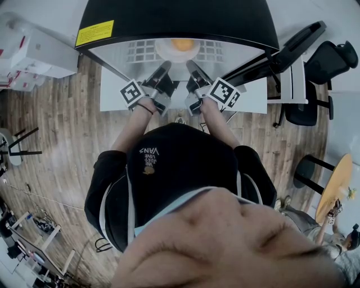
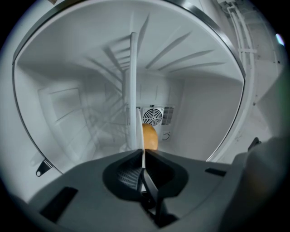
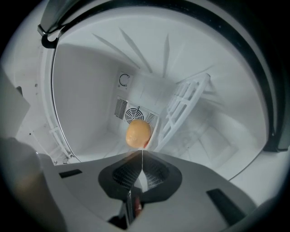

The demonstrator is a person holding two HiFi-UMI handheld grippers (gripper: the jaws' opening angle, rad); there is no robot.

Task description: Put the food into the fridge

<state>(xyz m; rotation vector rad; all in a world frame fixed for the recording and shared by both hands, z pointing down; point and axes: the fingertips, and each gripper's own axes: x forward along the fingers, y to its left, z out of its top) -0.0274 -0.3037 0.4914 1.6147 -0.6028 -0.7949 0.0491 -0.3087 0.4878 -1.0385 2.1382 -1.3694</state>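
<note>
Left claw and right claw sit pinched shut, empty. The round orange food inside the fridge looks light, smooth and roll-prone: grip across its middle.

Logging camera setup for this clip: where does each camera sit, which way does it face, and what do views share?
Head view: on the person's head, looking steeply down at the fridge; torso, forearms, left gripper and right gripper show.
Left gripper view: on the left gripper, looking into the fridge; its closed jaws show.
Right gripper view: on the right gripper, facing likewise; closed jaws show.
Shared: food in all three; fan grille in both gripper views.
</note>
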